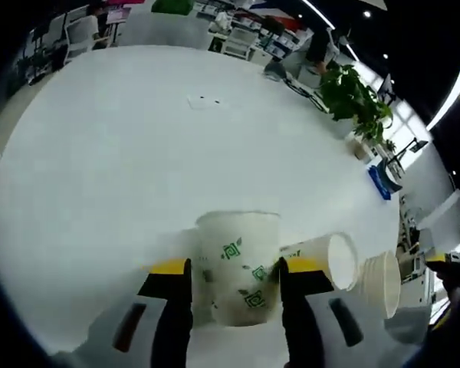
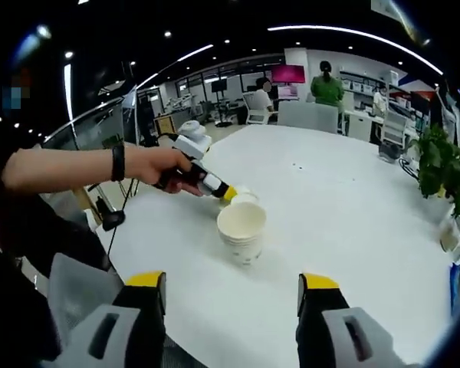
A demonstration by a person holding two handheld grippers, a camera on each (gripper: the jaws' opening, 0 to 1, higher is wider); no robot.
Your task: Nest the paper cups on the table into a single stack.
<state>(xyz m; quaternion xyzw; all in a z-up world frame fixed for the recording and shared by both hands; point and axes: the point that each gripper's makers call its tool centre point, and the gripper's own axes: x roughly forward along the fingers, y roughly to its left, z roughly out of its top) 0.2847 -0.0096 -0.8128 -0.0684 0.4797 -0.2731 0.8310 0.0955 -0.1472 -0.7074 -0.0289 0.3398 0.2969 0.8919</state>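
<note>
A white paper cup (image 1: 238,268) with green marks stands upright between the yellow-tipped jaws of my left gripper (image 1: 236,270), which is shut on it just above the white table (image 1: 123,169). To its right one cup (image 1: 331,258) lies on its side, and past it a nested stack of cups (image 1: 381,281) lies with its mouth turned away. In the right gripper view the same stack (image 2: 241,230) faces me mouth first. The left gripper (image 2: 228,192) holds its cup (image 2: 245,198) just behind the stack. My right gripper (image 2: 231,287) is open, well short of the stack.
A person's hand (image 2: 149,165) holds the left gripper from the left. A potted plant (image 1: 356,96) stands at the table's far right edge, also seen as plant (image 2: 441,165). Office desks and chairs lie beyond the table. Small dark specks (image 1: 203,100) mark the tabletop.
</note>
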